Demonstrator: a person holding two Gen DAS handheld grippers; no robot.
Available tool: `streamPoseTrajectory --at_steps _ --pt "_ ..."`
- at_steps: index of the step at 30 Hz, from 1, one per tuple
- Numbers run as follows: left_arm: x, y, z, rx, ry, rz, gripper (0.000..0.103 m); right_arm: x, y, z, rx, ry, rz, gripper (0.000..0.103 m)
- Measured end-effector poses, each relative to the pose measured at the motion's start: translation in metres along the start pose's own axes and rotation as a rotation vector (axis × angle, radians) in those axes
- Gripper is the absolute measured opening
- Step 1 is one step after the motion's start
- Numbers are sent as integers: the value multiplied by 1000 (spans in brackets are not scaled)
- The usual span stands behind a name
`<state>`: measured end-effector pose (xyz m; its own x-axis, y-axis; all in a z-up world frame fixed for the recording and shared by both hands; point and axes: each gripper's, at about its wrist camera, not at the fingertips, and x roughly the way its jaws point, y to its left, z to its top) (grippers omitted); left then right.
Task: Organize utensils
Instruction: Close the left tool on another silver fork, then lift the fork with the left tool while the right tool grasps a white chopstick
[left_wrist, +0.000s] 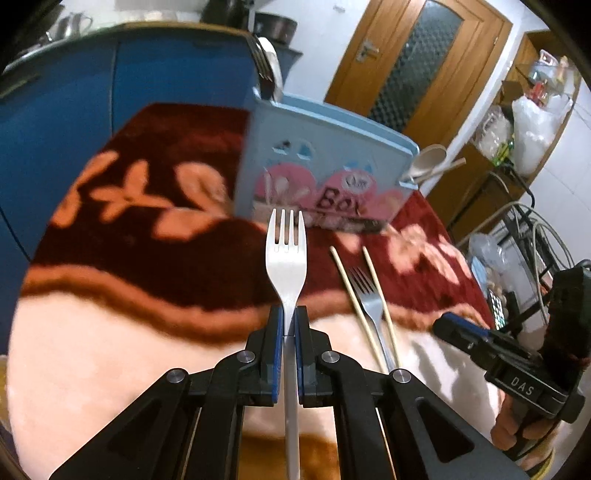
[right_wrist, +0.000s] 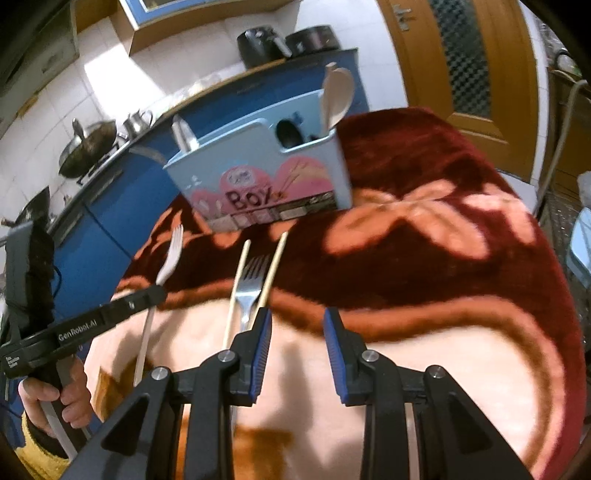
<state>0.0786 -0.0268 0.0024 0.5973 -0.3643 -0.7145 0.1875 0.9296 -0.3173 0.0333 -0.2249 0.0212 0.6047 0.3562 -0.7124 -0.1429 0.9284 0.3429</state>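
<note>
One smooth white fork (left_wrist: 286, 258) sits clamped by its slim handle in my left gripper (left_wrist: 290, 325), tines up, raised above the worktop's fuzzy maroon floral blanket (left_wrist: 147, 236). A steel fork (right_wrist: 251, 284) lies between two thin wooden chopsticks (right_wrist: 236, 284) just ahead of my right gripper (right_wrist: 297, 328), whose ribbed blue pads stand released. Beyond stands the pale blue plastic box (right_wrist: 258, 177) holding a cream spoon (right_wrist: 336, 96).
</note>
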Motion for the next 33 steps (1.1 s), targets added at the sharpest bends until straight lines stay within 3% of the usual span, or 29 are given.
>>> streamPoseTrajectory --at_steps 8,15,23,28,33 --pt "-7 8 0 -24 -38 -44 6 25 24 7 -61 119 14 31" --pt "-10 11 -1 -27 -56 -58 6 43 31 13 -112 193 -47 13" --pt "-10 13 0 -22 -59 -69 6 65 38 34 -164 317 -77 13" --pt "-13 10 4 0 -69 -76 6 79 36 48 -172 410 -52 12" --pt "-20 4 7 23 -114 -108 6 74 25 48 -130 396 -7 6"
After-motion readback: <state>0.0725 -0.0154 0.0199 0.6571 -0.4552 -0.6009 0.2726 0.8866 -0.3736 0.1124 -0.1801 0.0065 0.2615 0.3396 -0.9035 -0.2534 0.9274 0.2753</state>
